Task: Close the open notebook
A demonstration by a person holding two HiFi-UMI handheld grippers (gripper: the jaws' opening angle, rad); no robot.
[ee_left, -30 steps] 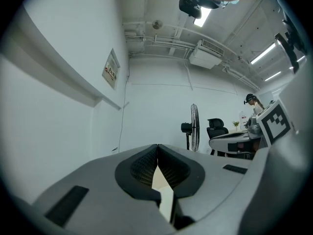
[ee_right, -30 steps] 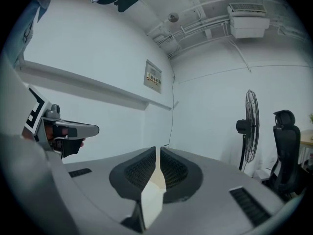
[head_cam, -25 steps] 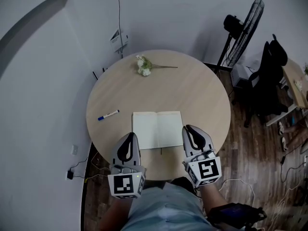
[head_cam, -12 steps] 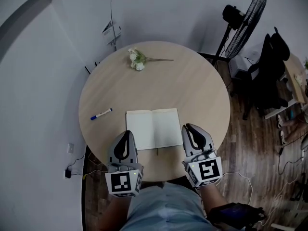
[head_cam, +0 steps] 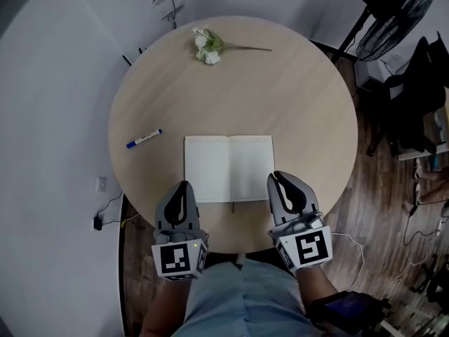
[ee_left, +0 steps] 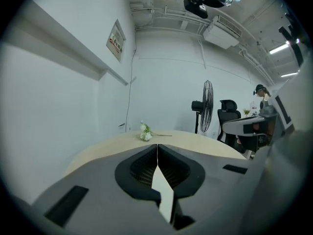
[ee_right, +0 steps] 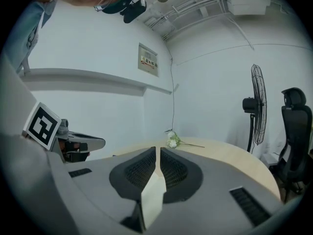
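- round pale counter (head_cam: 295, 104) under the head camera, grey wall behind it, fan (head_cam: 400, 9) off at the far right. where is the notebook?
- notebook (head_cam: 229, 167) lies open and flat on the near part of the counter, blank pages up. it is straight ahead of me, between the two claws.
- claw states?
- left claw (head_cam: 184, 185) is pressed together with nothing between the jaws. right claw (head_cam: 275, 177) is the same, pressed together and empty. both gripper views show the pads meeting, with only the counter and flowers (head_cam: 208, 48) beyond.
- which way does the spine run?
- straight away from me, near to far. so a page half has to swing sideways across that line, not toward me or away.
- which claw is nearer?
- about even. left tip sits by the near left corner. right tip sits by the outer edge of the right page, a little further up it. i cannot tell from above whether either touches.
- your call?
- either side could do it. i'd slip a tip under an outer edge and fold that half over the spine. pen (head_cam: 144, 139) and flowers lie well apart from the notebook, so they shouldn't get in the way.
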